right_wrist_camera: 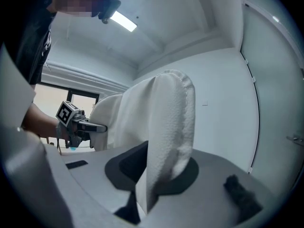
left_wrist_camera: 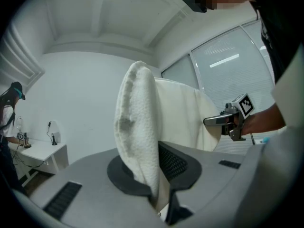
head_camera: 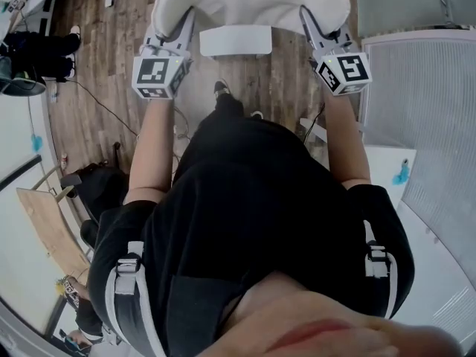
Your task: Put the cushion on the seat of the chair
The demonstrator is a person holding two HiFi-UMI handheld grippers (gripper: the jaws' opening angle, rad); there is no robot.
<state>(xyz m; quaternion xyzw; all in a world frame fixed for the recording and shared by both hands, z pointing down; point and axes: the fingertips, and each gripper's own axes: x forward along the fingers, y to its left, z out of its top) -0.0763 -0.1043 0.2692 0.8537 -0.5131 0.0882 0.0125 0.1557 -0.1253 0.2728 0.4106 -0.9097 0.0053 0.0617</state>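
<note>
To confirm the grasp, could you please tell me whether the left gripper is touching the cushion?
Touching. The left gripper view shows the left gripper with its jaws closed on the edge of the cushion, the white fabric pinched between them.

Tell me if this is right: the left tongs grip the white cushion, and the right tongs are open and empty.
Not quite. The right tongs are not open and empty: they are shut on the white cushion too, as the right gripper view shows. The left tongs do grip it.
</note>
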